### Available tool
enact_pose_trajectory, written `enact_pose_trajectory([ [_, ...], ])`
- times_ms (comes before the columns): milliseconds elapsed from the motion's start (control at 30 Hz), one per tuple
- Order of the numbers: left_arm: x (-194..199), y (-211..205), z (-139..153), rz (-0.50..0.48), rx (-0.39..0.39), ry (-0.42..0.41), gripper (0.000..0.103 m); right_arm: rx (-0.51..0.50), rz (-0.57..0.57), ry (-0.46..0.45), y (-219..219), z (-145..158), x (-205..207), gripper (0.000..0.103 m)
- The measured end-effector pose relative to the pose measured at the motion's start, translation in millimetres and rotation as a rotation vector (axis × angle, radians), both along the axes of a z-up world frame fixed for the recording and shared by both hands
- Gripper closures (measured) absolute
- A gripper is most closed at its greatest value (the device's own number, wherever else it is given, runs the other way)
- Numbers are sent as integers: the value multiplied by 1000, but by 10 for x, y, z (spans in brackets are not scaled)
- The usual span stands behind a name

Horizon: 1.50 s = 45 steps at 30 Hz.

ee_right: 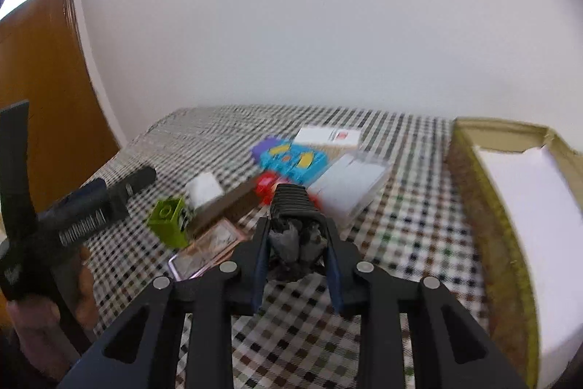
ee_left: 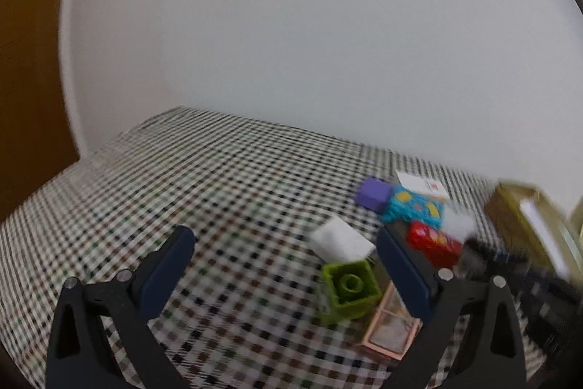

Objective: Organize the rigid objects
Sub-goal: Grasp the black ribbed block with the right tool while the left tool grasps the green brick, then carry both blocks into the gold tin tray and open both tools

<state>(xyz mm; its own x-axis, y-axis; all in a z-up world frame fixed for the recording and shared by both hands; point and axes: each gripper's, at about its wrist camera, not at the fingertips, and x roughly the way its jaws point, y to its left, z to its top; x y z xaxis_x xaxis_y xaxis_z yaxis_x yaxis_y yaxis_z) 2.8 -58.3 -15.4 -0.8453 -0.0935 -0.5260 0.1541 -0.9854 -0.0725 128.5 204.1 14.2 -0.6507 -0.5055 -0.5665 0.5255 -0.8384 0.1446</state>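
My right gripper is shut on a black ribbed clip, held just above the checked tablecloth. My left gripper stands open over the cloth with nothing between its fingers. A green brick lies just inside its right finger. Around the brick are a white block, a pink-framed box, a red toy, a blue toy and a purple block. The right wrist view shows the same green brick and blue toy.
An open cardboard box with a white lining stands at the right. A clear case and a white card lie beyond the toys. A hand holds the left gripper at the left. A white wall rises behind the table.
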Motion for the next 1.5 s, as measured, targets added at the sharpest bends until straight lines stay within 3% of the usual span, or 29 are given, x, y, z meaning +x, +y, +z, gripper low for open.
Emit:
enact_pose_trajectory([
  [167, -62, 105, -7, -64, -15, -45, 12, -33, -15, -17, 55, -19, -103, 73],
  [267, -154, 58, -71, -82, 30, -107, 42, -48, -29, -7, 89, -1, -100, 73],
  [333, -150, 27, -125, -145, 99, -130, 43, -46, -37, -6, 69, 2, -115, 73],
  [433, -225, 132, -179, -185, 82, -189, 44, -45, -42, -16, 57, -15, -125, 73],
  [600, -254, -14, -249, -128, 165, -221, 59, -45, -39, -9, 80, -9, -99, 73],
  [633, -259, -50, -265, -118, 187, -230, 72, -43, -40, -11, 79, -18, -100, 73],
  [833, -218, -118, -316, -98, 237, -244, 73, -64, -54, -3, 143, 10, -108, 73],
  [1000, -66, -160, -149, -83, 253, -117, 73, -111, -81, 27, 263, 117, -55, 73],
  [1167, 191, 8, 52, -105, 162, 47, 73, -144, -133, 77, 451, 230, -22, 73],
  [1400, 300, 398, 208, -183, 70, 126, 73, -166, -231, 174, 913, 400, 105, 73],
  [1500, 324, 585, 243, -221, 79, 129, 73, -129, -275, 244, 1200, 472, 194, 73],
])
